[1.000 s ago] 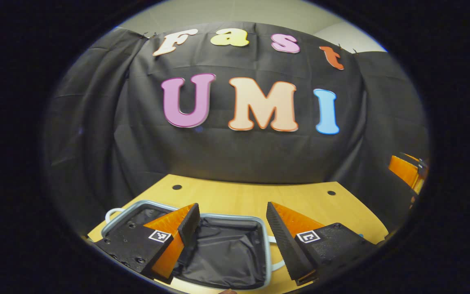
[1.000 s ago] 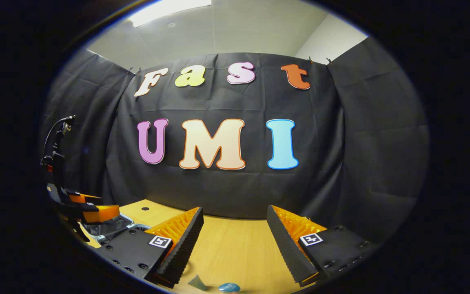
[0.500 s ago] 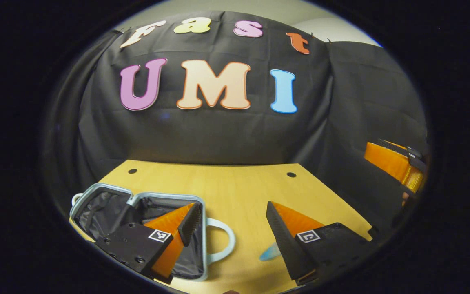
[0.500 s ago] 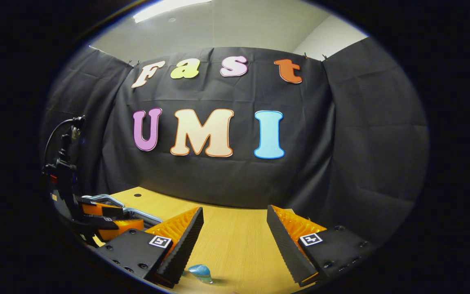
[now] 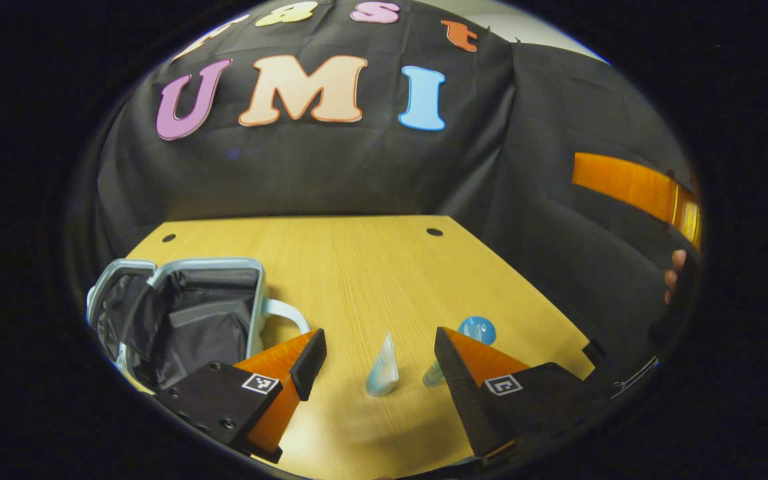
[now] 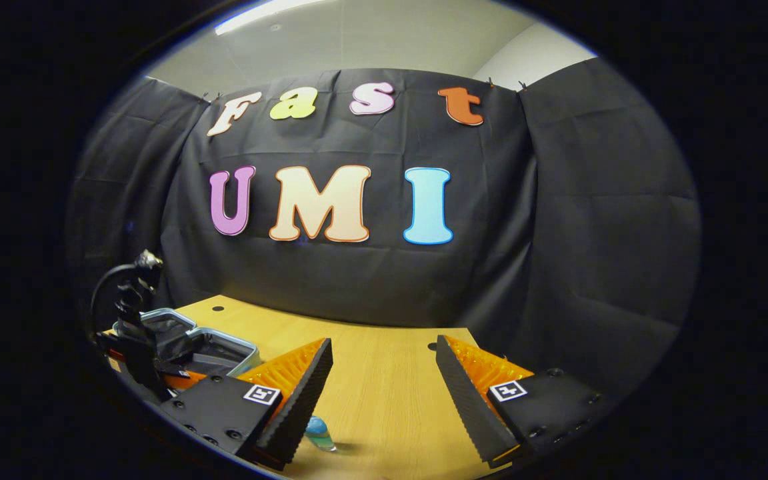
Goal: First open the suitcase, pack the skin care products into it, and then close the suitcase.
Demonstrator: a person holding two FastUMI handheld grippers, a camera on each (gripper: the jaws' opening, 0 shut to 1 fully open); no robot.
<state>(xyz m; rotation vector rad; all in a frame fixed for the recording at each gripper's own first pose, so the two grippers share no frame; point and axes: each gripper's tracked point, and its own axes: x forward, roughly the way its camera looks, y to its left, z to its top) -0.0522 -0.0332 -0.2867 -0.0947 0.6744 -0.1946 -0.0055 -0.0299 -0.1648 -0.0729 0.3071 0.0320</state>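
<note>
Swung rightward since a second ago, the left gripper (image 5: 376,363) now frames the skin care products instead of the suitcase (image 5: 177,313), which has slid to 9 o'clock in the left gripper view. The suitcase is seen lying open on the counter (image 5: 357,267), its dark lining exposed and a pale handle turned toward the centre. Both grippers are spread wide and empty; the right gripper (image 6: 384,393) is held above the counter.

The step in hand is judged to be the first pick-up. A pale blue tube (image 5: 382,367) stands between the left gripper's fingers, at 6 o'clock in the left gripper view, tapering to a flat crimped top. Just beside it, toward 5 o'clock, a round blue jar (image 5: 477,329) and a small clear bottle (image 5: 433,377) are partly hidden by the right-hand finger. In the right gripper view a blue-capped item (image 6: 319,432) peeks out at 7 o'clock.

The tube is best centred between the fingers and pinched low on its body, since it looks light and easily toppled. The neighbouring bottle should be left undisturbed.
</note>
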